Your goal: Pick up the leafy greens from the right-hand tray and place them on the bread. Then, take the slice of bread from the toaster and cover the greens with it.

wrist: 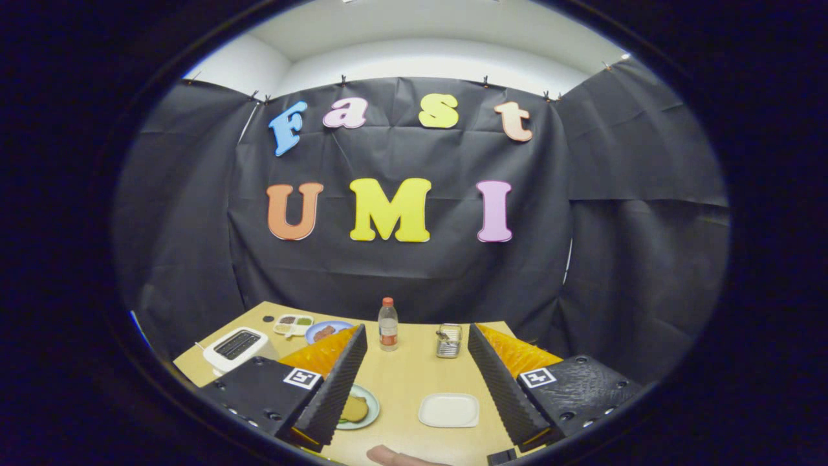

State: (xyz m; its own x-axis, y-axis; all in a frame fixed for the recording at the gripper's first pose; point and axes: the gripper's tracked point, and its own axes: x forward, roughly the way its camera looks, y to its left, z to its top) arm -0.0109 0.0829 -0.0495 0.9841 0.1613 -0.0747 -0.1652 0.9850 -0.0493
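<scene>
My gripper (417, 331) is open wide and held above the wooden table (407, 375), with nothing between its fingers. A slice of bread (355, 408) lies on a green-rimmed plate (370, 419) beside the left finger, which hides part of it. A bit of green (342, 421) shows at the bread's near edge. A white square tray (448, 410) lies between the fingers, nearer the right one, and looks bare. The white toaster (236, 348) stands at the table's left beyond the left finger. Its slots look dark, and I cannot tell what is in them.
At the back of the table stand a plastic bottle (388, 325) and a metal holder (449, 341). A divided dish (293, 323) and a blue plate (326, 332) with reddish food sit back left. A person's fingertip (396, 457) rests at the near table edge.
</scene>
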